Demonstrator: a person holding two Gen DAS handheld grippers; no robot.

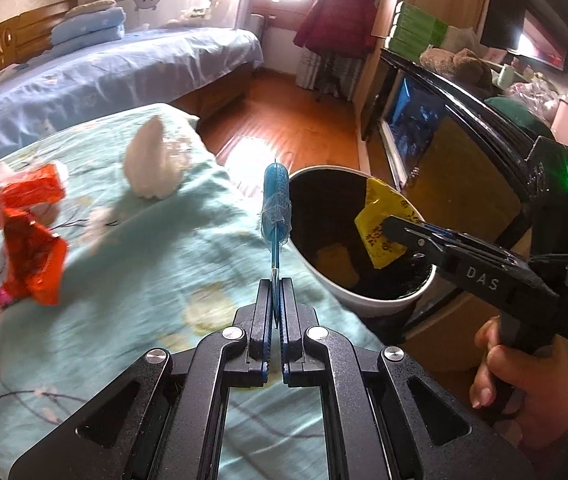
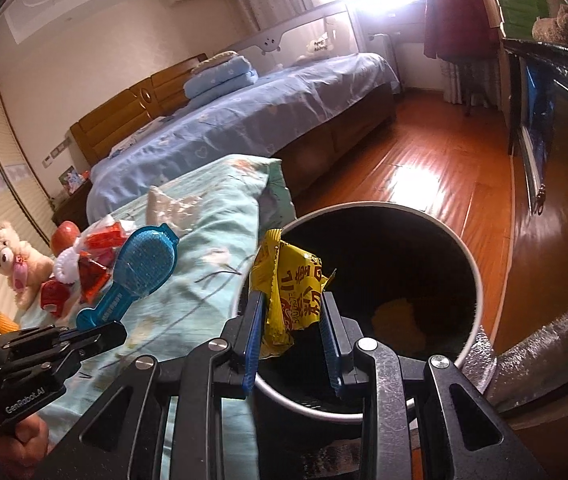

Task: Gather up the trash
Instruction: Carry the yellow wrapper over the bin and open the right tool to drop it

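My left gripper (image 1: 275, 285) is shut on the handle of a blue plastic brush (image 1: 276, 204), held edge-on above the bed beside the bin; it also shows in the right wrist view (image 2: 140, 270). My right gripper (image 2: 293, 300) is open over the round black-lined trash bin (image 2: 480, 280), its jaws apart, with a yellow snack wrapper (image 2: 288, 288) hanging against the left finger. The wrapper (image 1: 380, 220) and the bin (image 1: 380, 300) also show in the left wrist view. Red wrappers (image 1: 32, 236) and crumpled white tissue (image 1: 152, 164) lie on the teal bedspread (image 1: 144, 280).
A teddy bear (image 2: 16, 260), a white ring and an orange ball lie further up the bed. A second bed with blue sheets (image 1: 104, 72) stands beyond. A dark cabinet (image 1: 464, 160) stands right of the bin on the wooden floor (image 2: 424, 160).
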